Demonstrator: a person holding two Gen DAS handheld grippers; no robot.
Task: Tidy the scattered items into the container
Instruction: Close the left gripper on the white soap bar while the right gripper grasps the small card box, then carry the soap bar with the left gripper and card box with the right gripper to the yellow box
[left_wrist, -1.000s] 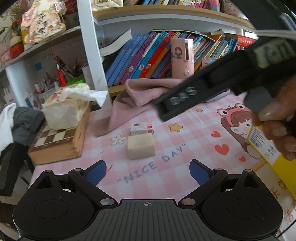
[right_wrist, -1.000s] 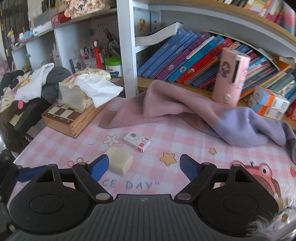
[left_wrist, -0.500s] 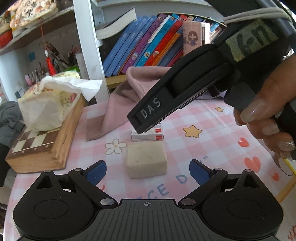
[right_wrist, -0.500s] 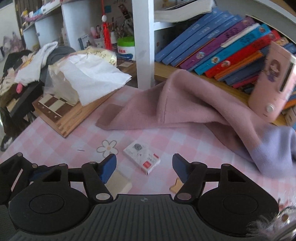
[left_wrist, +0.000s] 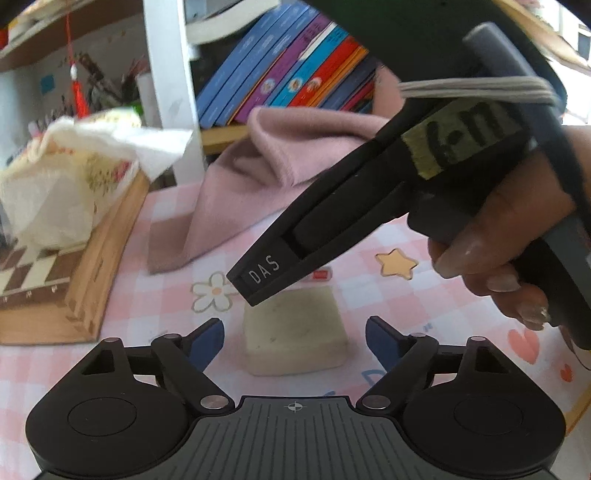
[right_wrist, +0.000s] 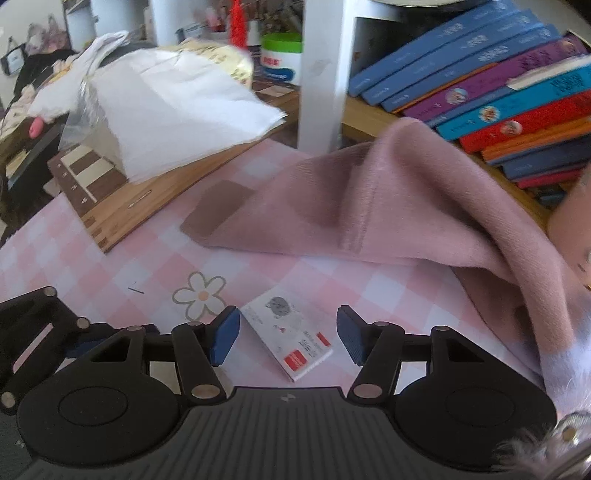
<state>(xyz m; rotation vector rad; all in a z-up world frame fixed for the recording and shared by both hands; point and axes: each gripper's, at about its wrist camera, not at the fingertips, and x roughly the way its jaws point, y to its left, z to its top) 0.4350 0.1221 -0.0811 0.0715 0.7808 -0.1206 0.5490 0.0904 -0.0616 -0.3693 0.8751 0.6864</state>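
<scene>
Both grippers are closing on separate items lying on the pink checked tablecloth (right_wrist: 110, 258): the left gripper (left_wrist: 294, 341) is straddling the beige block (left_wrist: 295, 336), the right gripper (right_wrist: 288, 338) the small white box (right_wrist: 291, 332). Neither is gripped yet; each should be centred between the pads. No container is visible.
</scene>
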